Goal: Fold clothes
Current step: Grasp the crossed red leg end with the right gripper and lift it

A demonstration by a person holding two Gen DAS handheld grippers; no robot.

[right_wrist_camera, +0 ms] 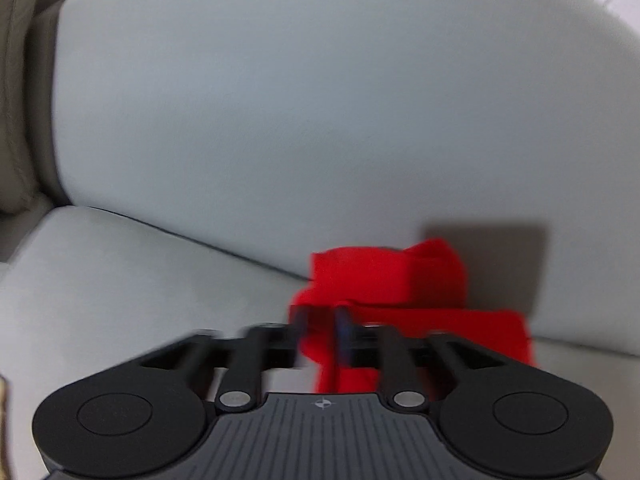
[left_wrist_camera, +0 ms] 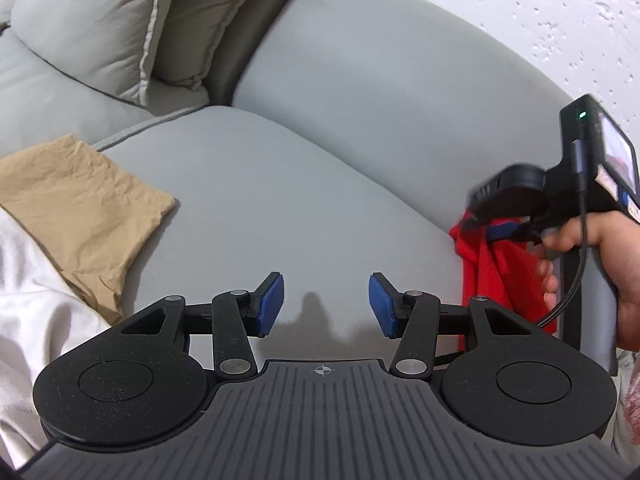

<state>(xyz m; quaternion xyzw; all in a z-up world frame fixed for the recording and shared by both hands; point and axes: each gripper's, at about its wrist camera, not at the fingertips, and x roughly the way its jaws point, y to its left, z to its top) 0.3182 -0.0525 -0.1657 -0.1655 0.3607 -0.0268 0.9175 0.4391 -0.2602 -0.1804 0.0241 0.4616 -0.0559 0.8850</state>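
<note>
A red garment (right_wrist_camera: 384, 280) hangs bunched above the grey sofa seat, close to the backrest. My right gripper (right_wrist_camera: 320, 336) is shut on a fold of it; the view is blurred by motion. In the left wrist view the same red garment (left_wrist_camera: 492, 268) dangles at the right under the right gripper (left_wrist_camera: 500, 228), which a hand (left_wrist_camera: 616, 256) holds. My left gripper (left_wrist_camera: 326, 304) is open above the bare seat cushion, its blue pads (left_wrist_camera: 272, 304) wide apart with nothing between them.
A folded tan garment (left_wrist_camera: 80, 208) lies on the seat at the left, partly over white cloth (left_wrist_camera: 36, 312). Grey sofa backrest (left_wrist_camera: 380, 92) and cushions (left_wrist_camera: 92, 20) stand behind. A white textured wall (left_wrist_camera: 540, 8) is at the upper right.
</note>
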